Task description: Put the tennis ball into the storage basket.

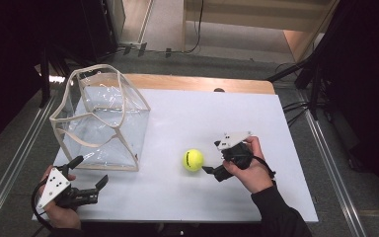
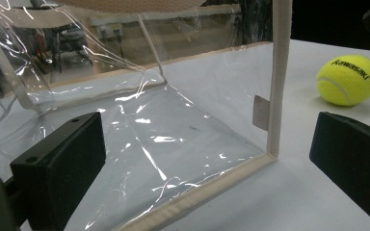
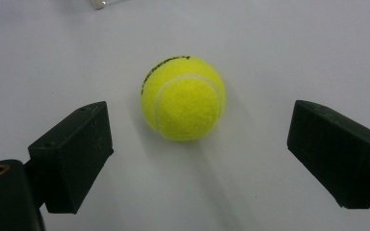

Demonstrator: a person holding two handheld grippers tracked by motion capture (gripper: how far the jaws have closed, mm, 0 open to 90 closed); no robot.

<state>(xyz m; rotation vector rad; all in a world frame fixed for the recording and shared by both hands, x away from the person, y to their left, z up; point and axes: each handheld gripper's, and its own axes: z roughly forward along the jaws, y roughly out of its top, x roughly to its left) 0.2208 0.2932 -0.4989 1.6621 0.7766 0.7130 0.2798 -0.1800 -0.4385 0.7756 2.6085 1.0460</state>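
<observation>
A yellow tennis ball [image 1: 193, 160] [image 3: 183, 98] lies on the white table [image 1: 212, 113], right of centre. My right gripper [image 1: 212, 157] [image 3: 197, 125] is open just to the ball's right, pointing at it. The ball sits ahead of the wide-apart jaws, touching neither. A clear plastic bag with beige trim [image 1: 101, 118] [image 2: 173, 139] stands open-topped at the table's left. My left gripper [image 1: 90, 171] [image 2: 207, 139] is open near the table's front left corner and faces the bag's near bottom corner, with nothing gripped. In the left gripper view the ball [image 2: 348, 79] lies beyond the bag, at the right.
A wooden strip [image 1: 202, 84] runs along the table's far edge. Metal floor rails [image 1: 10, 163] flank both sides of the table. Dark stands and cables [image 1: 316, 89] are at the back right. The bag's trim post [image 2: 279, 77] rises close in front of the left gripper.
</observation>
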